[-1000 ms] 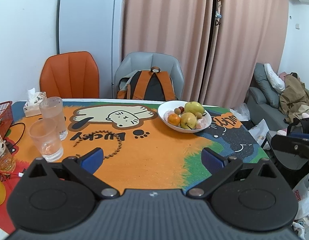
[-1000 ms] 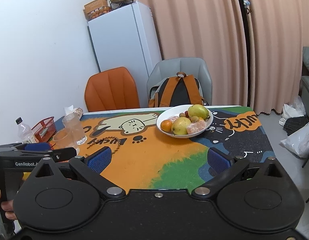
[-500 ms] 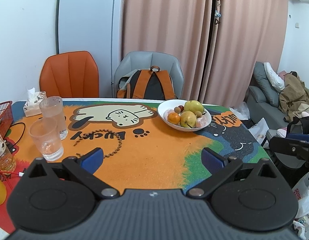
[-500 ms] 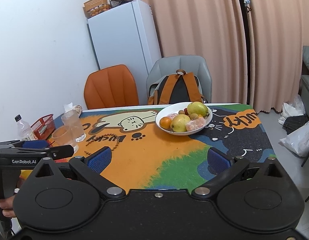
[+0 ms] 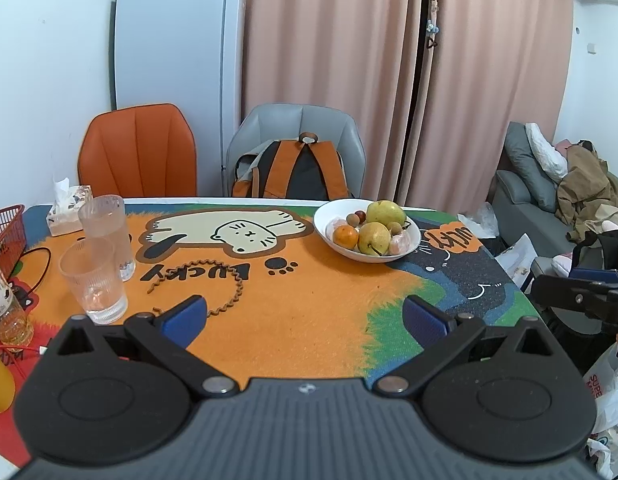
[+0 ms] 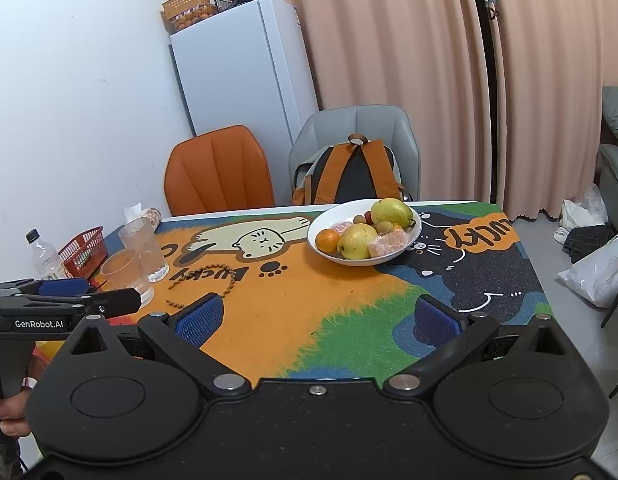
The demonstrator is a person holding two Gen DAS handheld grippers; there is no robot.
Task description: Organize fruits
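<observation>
Off to the left of my left gripper [image 5: 305,314] stand two glasses [image 5: 103,256], near its left finger, with a bead string [image 5: 229,292] curling just ahead of it. I hold that gripper low over the near table edge, jaws spread wide and empty, so the mat ahead stays in view. My right gripper [image 6: 319,318] hangs likewise, wide apart, holding nothing. The fruits [image 6: 359,232] all lie heaped in the white bowl [image 6: 321,220], ahead and slightly right of both grippers, well beyond the fingertips. That fits fruit already gathered, or fruit waiting to be sorted out.
</observation>
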